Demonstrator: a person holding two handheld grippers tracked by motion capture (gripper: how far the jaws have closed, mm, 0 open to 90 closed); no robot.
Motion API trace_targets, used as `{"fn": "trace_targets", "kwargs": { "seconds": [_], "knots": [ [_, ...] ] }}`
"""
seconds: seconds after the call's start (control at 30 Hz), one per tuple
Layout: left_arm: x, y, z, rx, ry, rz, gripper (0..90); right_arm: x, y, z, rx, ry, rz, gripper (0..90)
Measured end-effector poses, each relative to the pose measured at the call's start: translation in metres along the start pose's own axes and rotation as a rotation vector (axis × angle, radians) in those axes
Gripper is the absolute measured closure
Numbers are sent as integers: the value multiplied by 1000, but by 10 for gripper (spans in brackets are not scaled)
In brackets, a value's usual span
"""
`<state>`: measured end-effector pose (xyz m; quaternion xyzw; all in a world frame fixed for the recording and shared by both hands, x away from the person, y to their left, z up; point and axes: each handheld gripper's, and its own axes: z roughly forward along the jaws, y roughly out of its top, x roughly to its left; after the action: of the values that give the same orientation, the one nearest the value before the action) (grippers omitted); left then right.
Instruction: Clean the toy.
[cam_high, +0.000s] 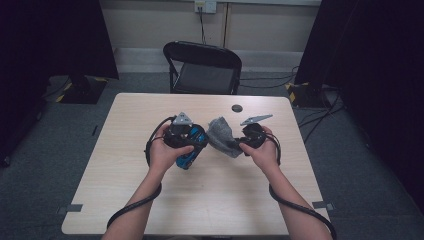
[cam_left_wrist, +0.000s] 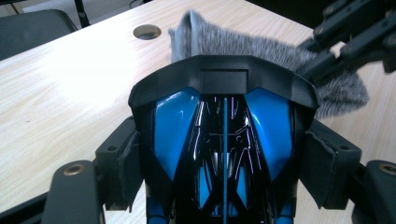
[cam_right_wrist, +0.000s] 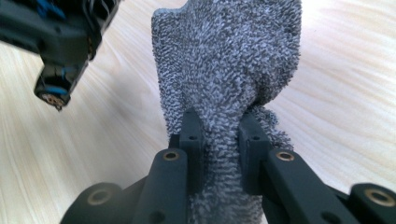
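Note:
A glossy blue and black toy car (cam_left_wrist: 224, 140) sits nose-down between the jaws of my left gripper (cam_left_wrist: 224, 172), whose pads (cam_left_wrist: 327, 168) press its sides, so the gripper is shut on it. From above, the car (cam_high: 191, 152) hangs over the table's middle under my left gripper (cam_high: 192, 142). A grey fluffy cloth (cam_right_wrist: 224, 60) is pinched in my right gripper (cam_right_wrist: 220, 135), which is shut on it. The cloth (cam_high: 222, 135) is raised between the two hands, just right of the car. My right gripper (cam_high: 243, 142) is level with the left one.
The light wooden table (cam_high: 215, 200) has a round dark cable hole (cam_high: 236, 108) near its far edge. A black folding chair (cam_high: 205, 70) stands behind the table. Cables trail from both grippers toward the near edge.

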<state>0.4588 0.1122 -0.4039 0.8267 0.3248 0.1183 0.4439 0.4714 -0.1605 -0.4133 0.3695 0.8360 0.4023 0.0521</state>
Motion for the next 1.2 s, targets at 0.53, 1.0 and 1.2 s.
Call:
{"fn": "trace_targets", "kwargs": {
  "seconds": [0.53, 1.0, 1.2],
  "knots": [
    [-4, -7, 8, 20, -16, -3, 255, 5, 17, -10, -32, -2, -28, 757],
    [-10, -7, 15, 25, -29, 6, 255, 9, 23, -12, -50, 6, -29, 756],
    [-12, -5, 17, 23, -27, 16, 255, 13, 24, -7, -46, 23, -37, 757]
  ]
}}
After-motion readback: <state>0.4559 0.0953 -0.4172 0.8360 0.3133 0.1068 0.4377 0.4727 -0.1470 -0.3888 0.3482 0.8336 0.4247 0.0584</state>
